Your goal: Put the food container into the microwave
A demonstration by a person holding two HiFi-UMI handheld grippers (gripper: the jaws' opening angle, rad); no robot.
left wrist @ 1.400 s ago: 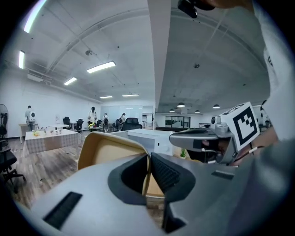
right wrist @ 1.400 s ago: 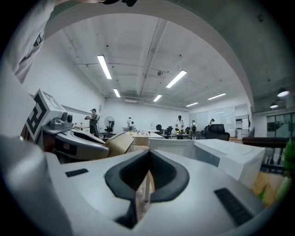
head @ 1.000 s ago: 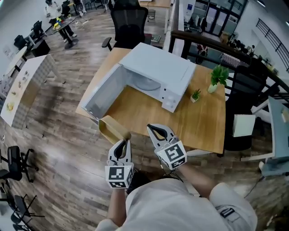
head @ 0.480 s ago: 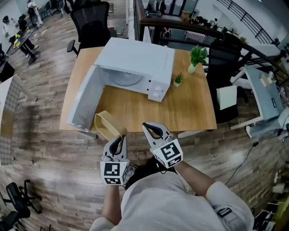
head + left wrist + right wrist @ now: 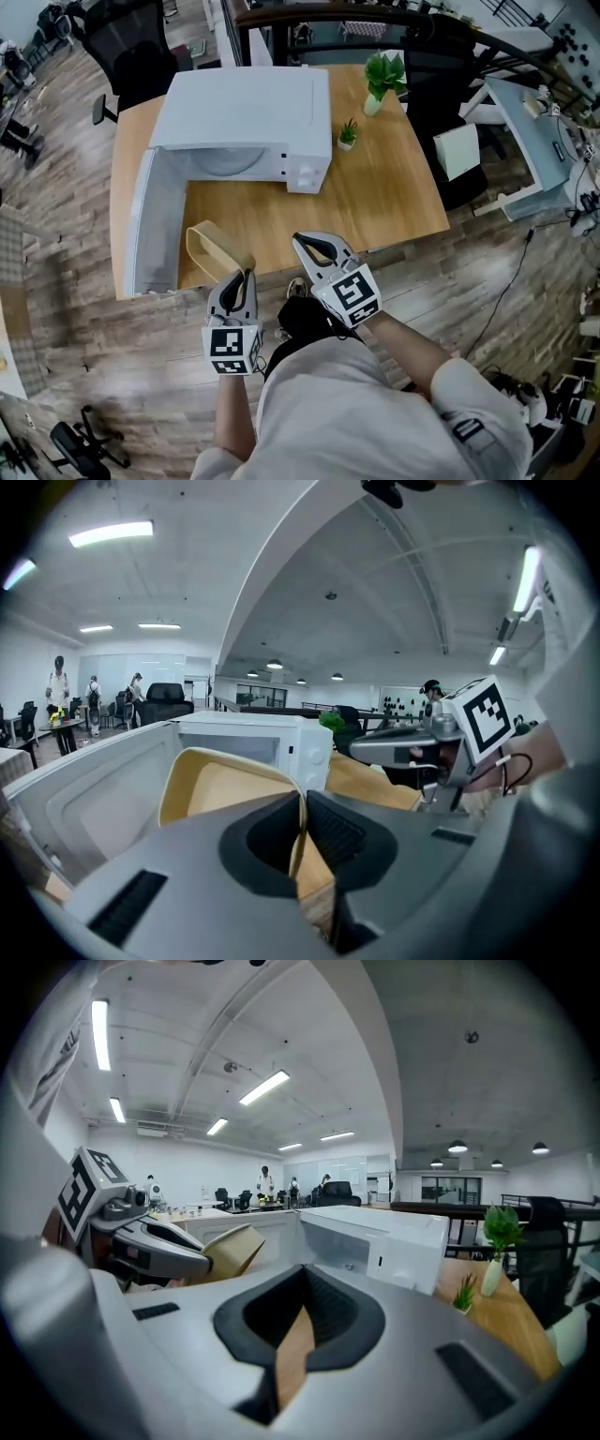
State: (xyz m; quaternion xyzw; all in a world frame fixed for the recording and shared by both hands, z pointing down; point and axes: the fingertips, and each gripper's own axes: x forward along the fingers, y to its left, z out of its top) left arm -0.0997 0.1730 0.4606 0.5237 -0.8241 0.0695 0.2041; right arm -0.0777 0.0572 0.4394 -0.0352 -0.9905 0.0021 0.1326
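Food container (image 5: pixel 214 249), tan and shallow, hangs tilted over the near edge of the wooden table (image 5: pixel 375 187), just beside the open door (image 5: pixel 155 225) of the white microwave (image 5: pixel 246 103). The left gripper (image 5: pixel 246 275) pinches its rim. The right gripper (image 5: pixel 298 240), beside it, has its jaw tips pressed together on nothing.

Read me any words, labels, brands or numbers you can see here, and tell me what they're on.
No text reads clearly in any view.
Control panel on the microwave: markings too small to read.
Marker cubes on the left gripper and right gripper: square patterns only, no words.
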